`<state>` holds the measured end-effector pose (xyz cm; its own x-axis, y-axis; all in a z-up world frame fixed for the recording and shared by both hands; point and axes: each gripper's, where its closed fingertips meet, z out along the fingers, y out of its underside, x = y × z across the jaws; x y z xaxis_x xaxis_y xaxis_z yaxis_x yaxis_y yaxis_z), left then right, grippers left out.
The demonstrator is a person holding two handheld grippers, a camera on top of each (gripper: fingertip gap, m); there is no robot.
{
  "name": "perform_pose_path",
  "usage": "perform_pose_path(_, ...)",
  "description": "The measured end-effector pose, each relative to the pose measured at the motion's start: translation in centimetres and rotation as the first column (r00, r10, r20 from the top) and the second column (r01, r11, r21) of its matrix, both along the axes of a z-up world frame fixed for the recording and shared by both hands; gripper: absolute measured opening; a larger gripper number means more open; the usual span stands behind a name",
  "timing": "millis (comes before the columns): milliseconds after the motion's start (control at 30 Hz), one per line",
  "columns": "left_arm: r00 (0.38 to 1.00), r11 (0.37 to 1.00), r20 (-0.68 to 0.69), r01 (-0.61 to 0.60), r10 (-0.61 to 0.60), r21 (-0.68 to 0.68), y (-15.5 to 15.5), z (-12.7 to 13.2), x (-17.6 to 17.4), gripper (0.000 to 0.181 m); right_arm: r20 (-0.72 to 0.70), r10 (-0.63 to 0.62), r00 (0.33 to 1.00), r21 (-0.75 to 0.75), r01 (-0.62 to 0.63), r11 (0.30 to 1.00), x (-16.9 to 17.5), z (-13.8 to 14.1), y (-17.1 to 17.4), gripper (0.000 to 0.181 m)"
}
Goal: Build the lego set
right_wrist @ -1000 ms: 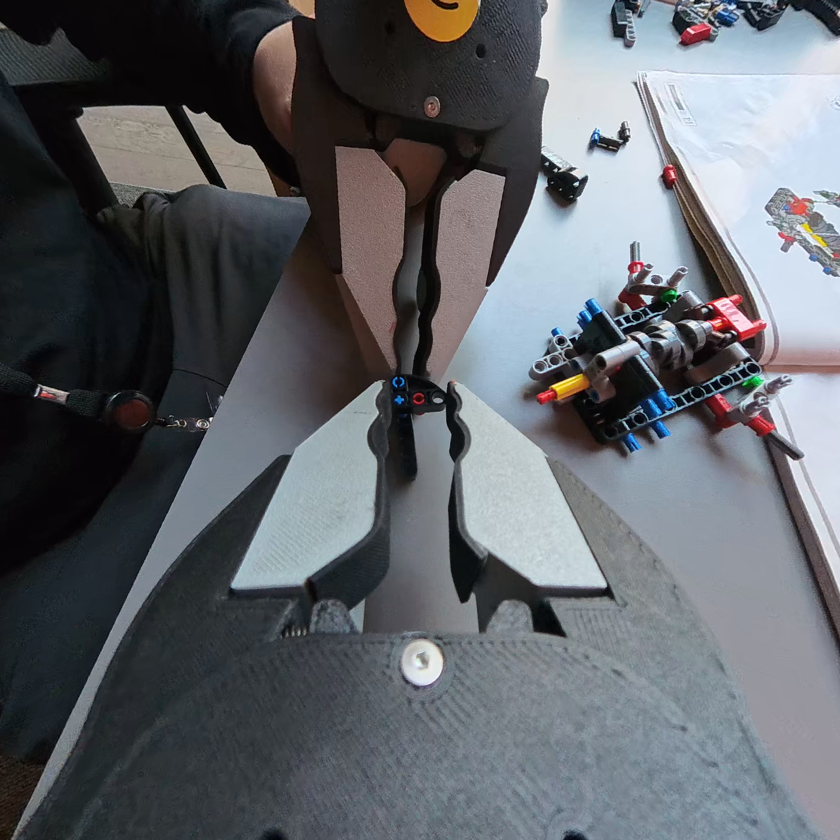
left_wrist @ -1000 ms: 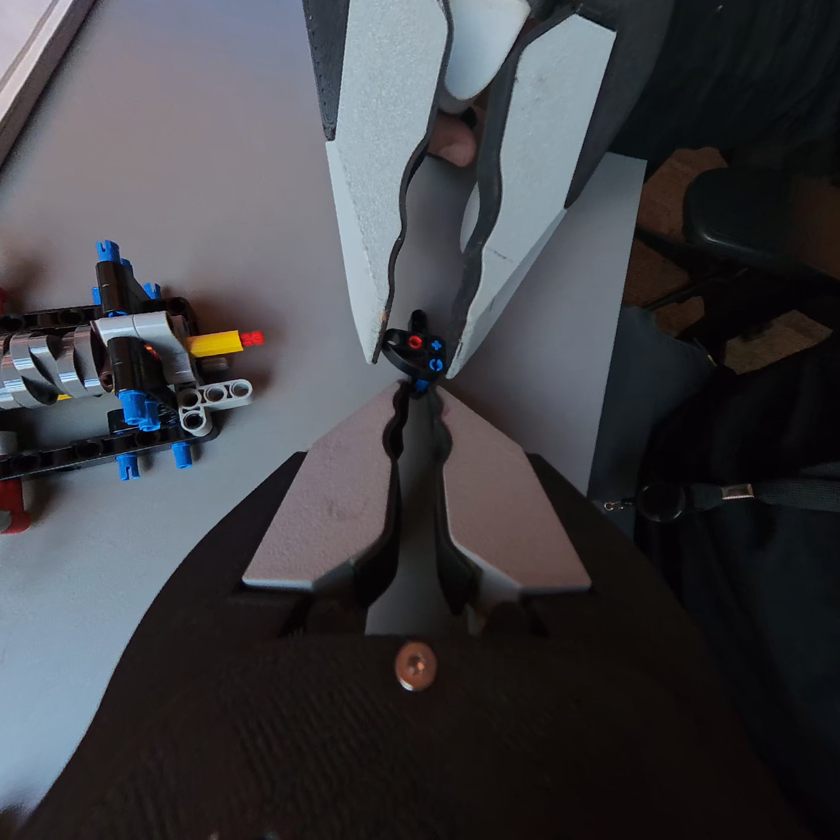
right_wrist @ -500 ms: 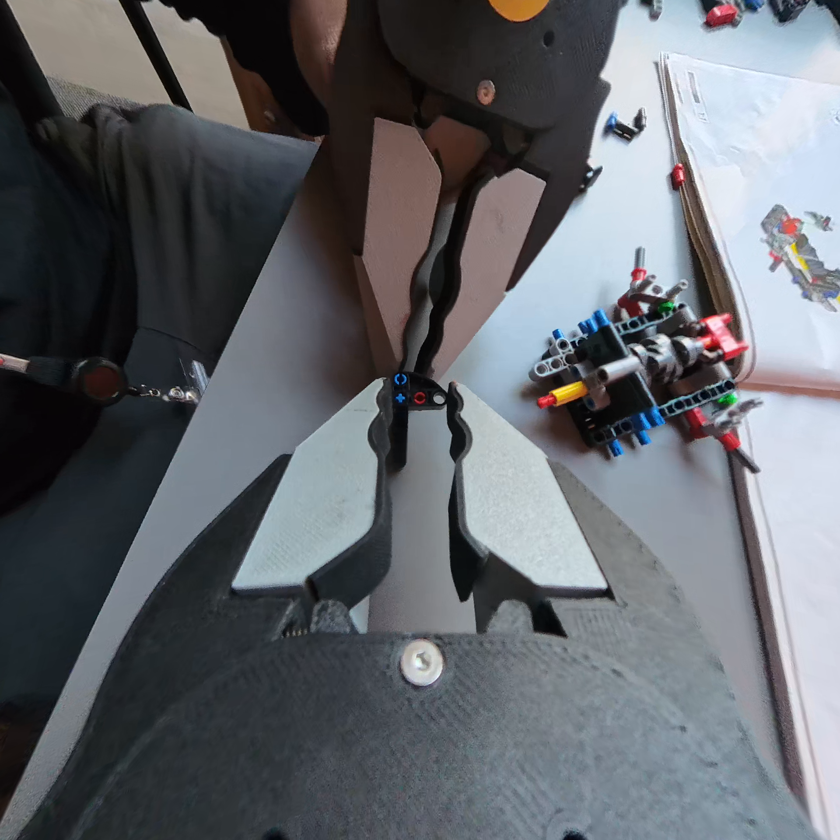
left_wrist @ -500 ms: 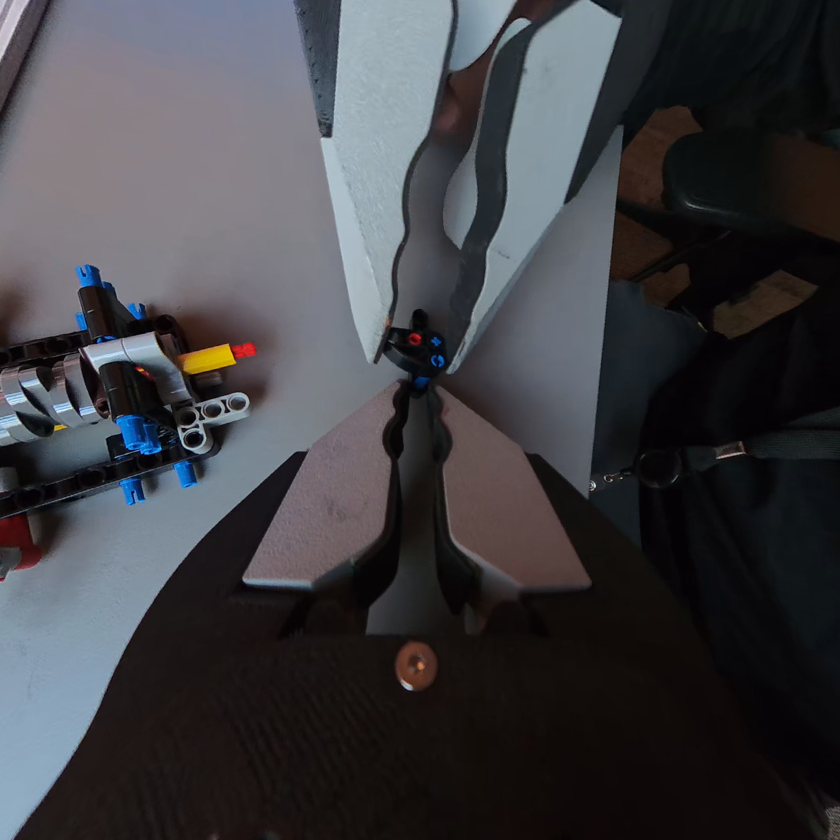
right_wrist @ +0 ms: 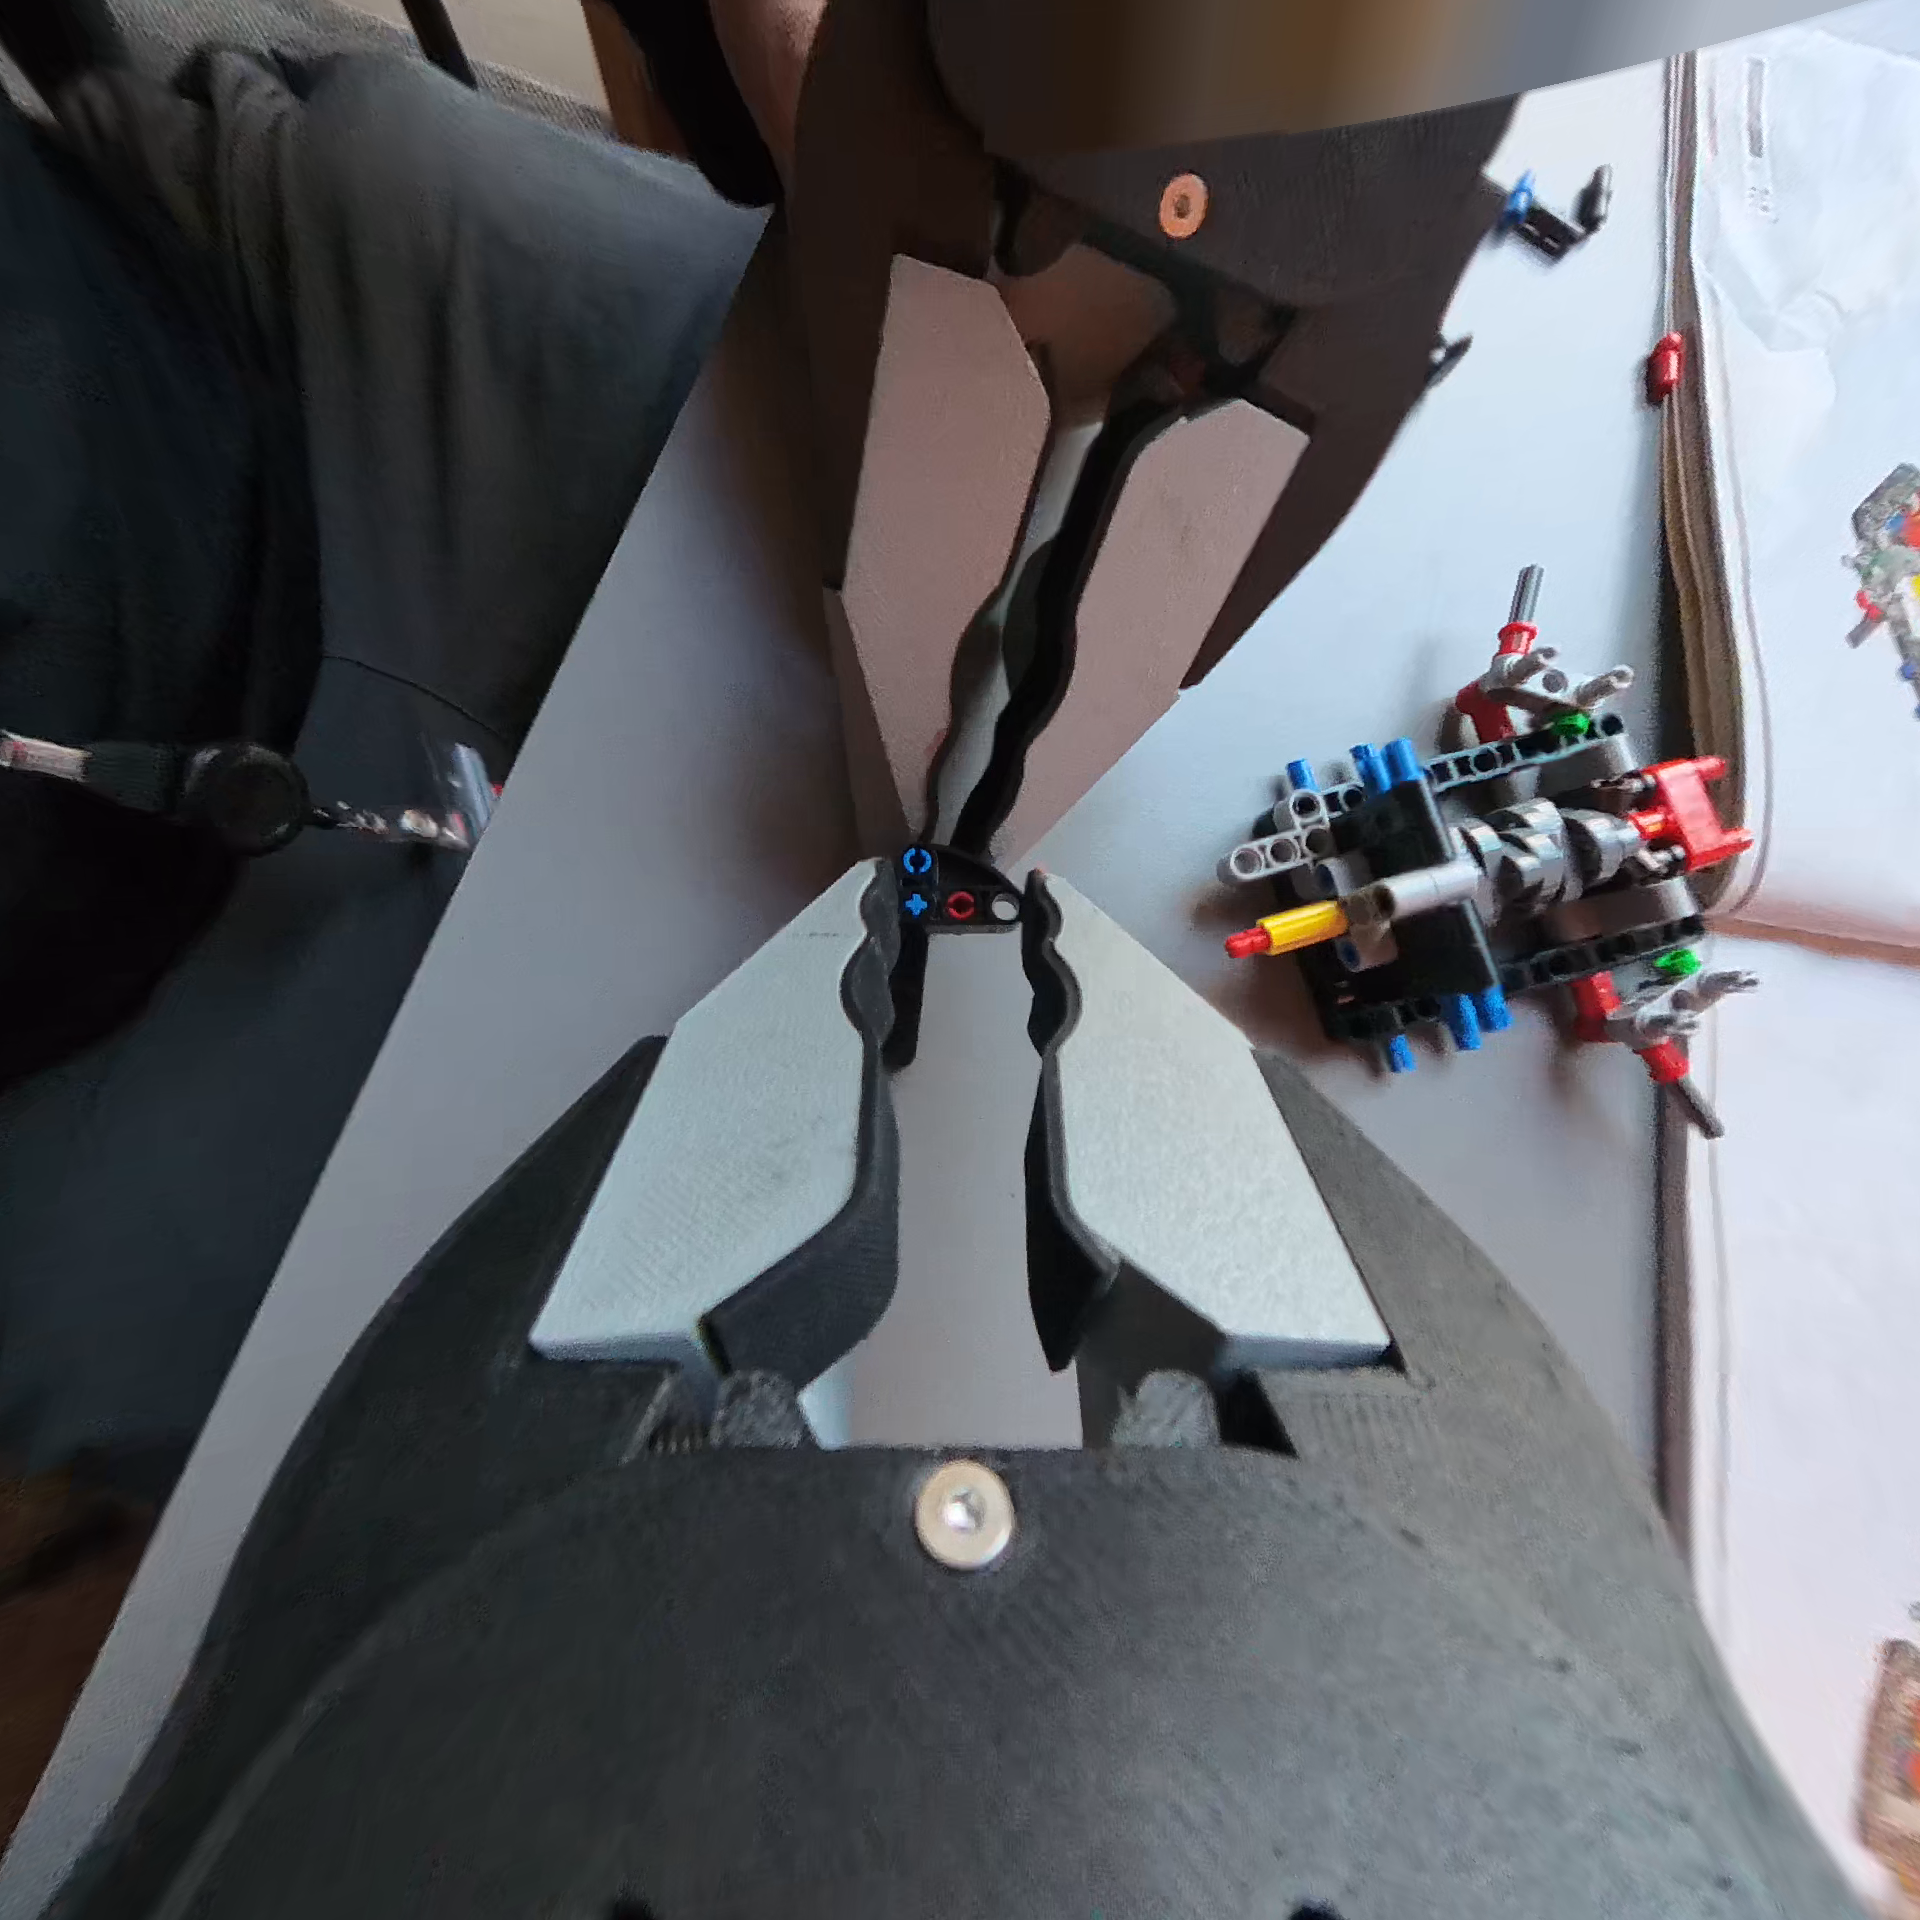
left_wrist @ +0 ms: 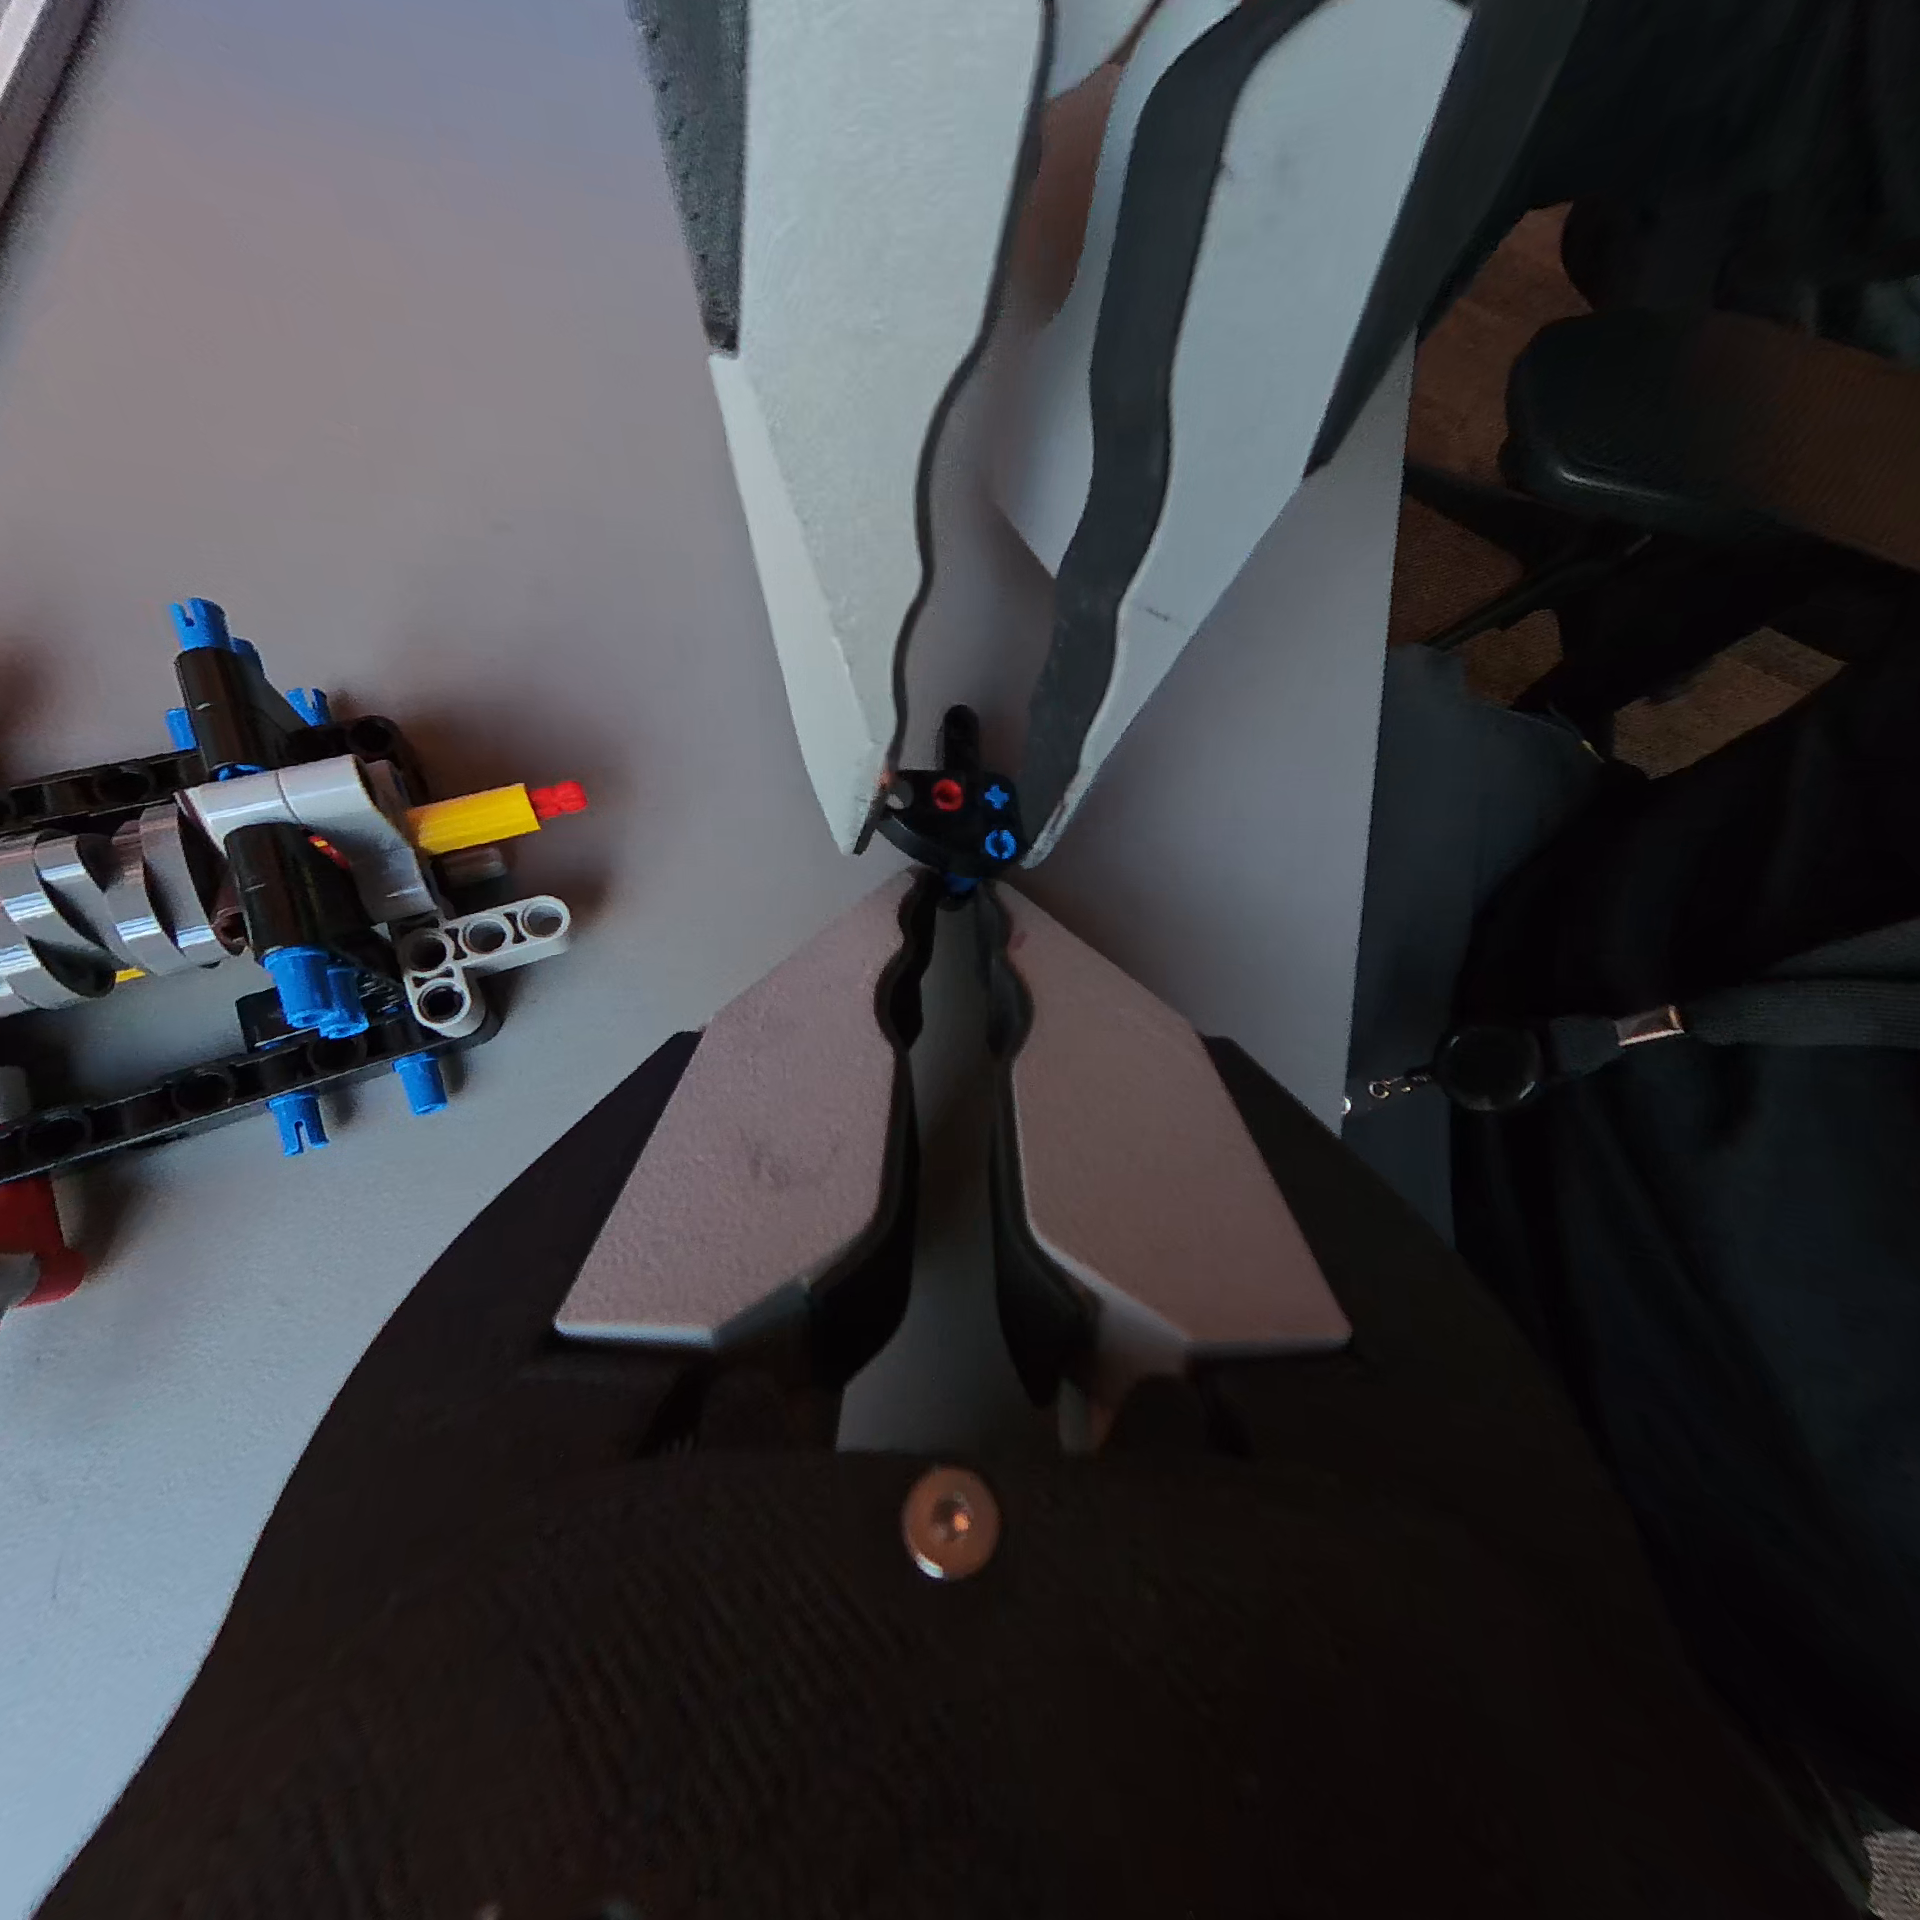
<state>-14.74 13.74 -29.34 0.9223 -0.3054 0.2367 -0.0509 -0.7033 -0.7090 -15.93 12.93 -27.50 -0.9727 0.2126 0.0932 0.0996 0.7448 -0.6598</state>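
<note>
grey table under everything, person seated at its edge, dark clothes, badge reel hanging. instruction booklet open on the far right in the right wrist view. partly built lego chassis lies beside the booklet, well apart from both grippers; black beams, blue pins, grey worm-like gear, yellow axle with red tip. a few loose pieces further up the table.

left gripper jaws nearly together, pinching a blue pin under the small black lego plate. right gripper jaws part spread; the black plate, with blue and red pins in it, spans its tips, and a black beam lies against its left finger. probably gripped, but contact on the other tip is hard to confirm.

likely step: pushing pin into plate, held over the table edge.

risks: tips meet nose to nose, so any off-axis push cocks the pin; a shallow pinch could let the plate pop out and drop onto the person's lap or past the edge.
</note>
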Motion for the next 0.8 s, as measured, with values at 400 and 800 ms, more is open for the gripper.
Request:
perform_pose_path(400, 1.0, 1.0, -0.012, -0.004, 0.004, 0.006, -0.1, 0.1, -0.1, 0.006, 0.067, -0.022, 0.998, -0.005, 0.022, 1.0, 0.0, -0.6, 0.5, 0.022)
perform_pose_path(800, 0.996, 0.999, 0.072, -0.052, 0.052, -0.014, 0.3, 0.2, -0.1, 0.012, 0.056, -0.088, 0.995, -0.091, 0.093, 0.991, -0.1, 0.0, 1.6, 0.022)
